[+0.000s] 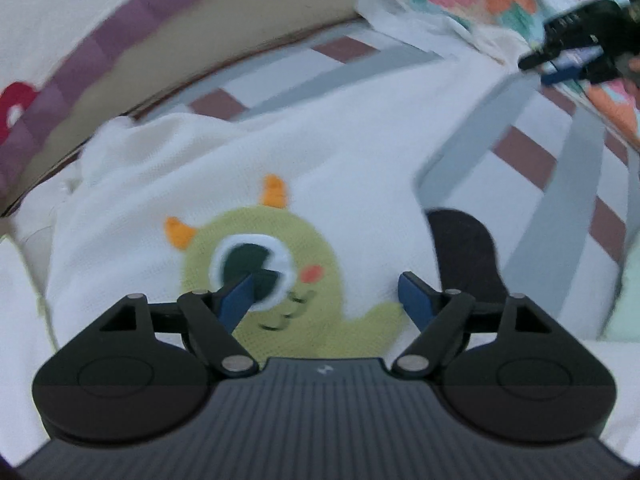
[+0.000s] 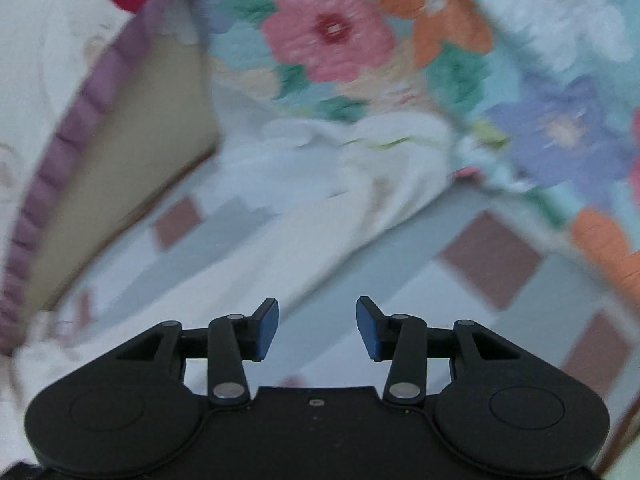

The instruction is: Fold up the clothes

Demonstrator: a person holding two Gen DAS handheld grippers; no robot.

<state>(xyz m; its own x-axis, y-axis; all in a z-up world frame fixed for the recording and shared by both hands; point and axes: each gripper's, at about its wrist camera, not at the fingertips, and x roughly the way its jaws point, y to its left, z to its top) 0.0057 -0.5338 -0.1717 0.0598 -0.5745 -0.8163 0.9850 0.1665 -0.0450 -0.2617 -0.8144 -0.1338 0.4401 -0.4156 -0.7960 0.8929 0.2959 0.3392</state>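
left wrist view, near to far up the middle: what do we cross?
Left tool, open → green monster patch on the white garment → striped sheet → beige cushion with purple trim.

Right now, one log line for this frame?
left tongs: open over sweater | right tongs: open, empty | sweater flat on bedsheet

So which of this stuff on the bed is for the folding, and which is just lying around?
For the job:
white knit sweater with green monster patch
open left gripper
open right gripper

Lying about:
floral quilt
checked bedsheet
purple-trimmed pillow
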